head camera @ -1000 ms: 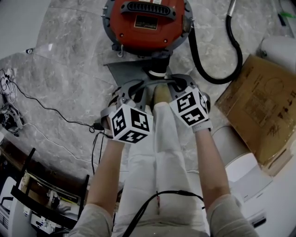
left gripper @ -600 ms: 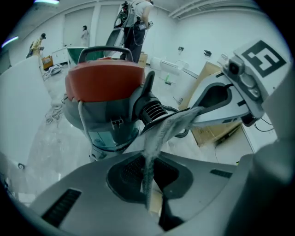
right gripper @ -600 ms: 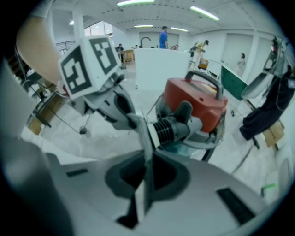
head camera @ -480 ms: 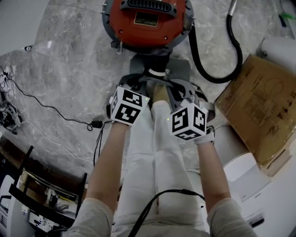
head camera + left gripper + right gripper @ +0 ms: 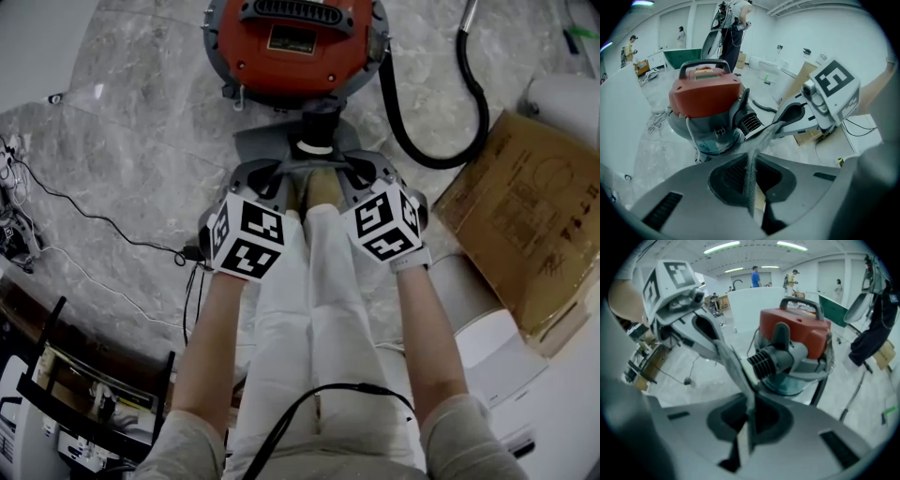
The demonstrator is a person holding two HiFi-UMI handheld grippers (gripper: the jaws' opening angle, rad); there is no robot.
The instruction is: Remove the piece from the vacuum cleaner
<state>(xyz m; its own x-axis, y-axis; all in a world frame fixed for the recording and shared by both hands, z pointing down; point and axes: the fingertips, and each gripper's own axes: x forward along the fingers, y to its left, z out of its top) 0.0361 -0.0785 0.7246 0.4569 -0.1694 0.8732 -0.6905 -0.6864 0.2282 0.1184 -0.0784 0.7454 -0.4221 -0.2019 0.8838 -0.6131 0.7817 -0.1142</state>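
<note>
Standing on the grey marbled floor [image 5: 141, 112], the red vacuum cleaner [image 5: 295, 42] is seen at the top of the head view, with its black hose [image 5: 412, 131] curving away to the right. A thin, flat grey piece [image 5: 272, 148] is held just in front of the cleaner's ribbed port [image 5: 764, 363]; whether the two touch cannot be told. The piece is gripped from both sides: the left gripper [image 5: 262, 178] is clamped on its left end and the right gripper [image 5: 361, 173] on its right end. In each gripper view the fingers [image 5: 733, 173] are pressed together on the sheet, which is seen edge-on and runs across to the other gripper. A cardboard box [image 5: 525, 225] lies at the right, and a thin cable [image 5: 94, 220] trails over the floor at the left.
</note>
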